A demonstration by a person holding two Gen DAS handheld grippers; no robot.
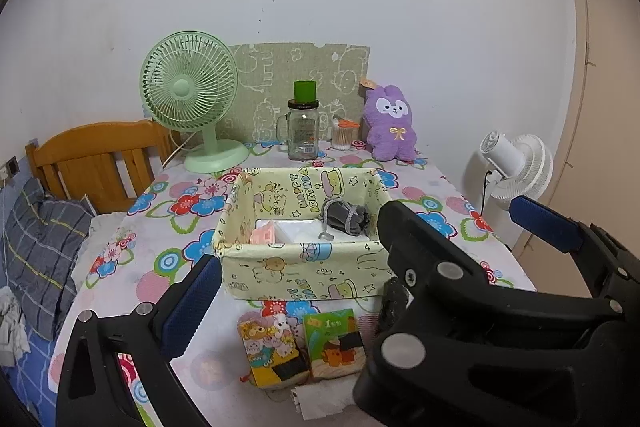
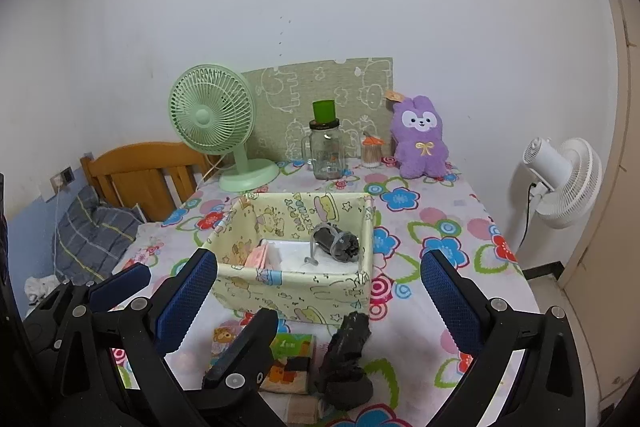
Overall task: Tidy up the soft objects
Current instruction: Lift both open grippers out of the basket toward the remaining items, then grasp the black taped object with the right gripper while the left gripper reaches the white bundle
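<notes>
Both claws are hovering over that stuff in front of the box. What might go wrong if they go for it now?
1. The left gripper and right gripper overlap above the tissue packs; they may collide.
2. The dark bundle lies against the packs, so a grab may drag both.
3. The fabric box looks soft, and a bump could shove or crumple its near wall.
</notes>
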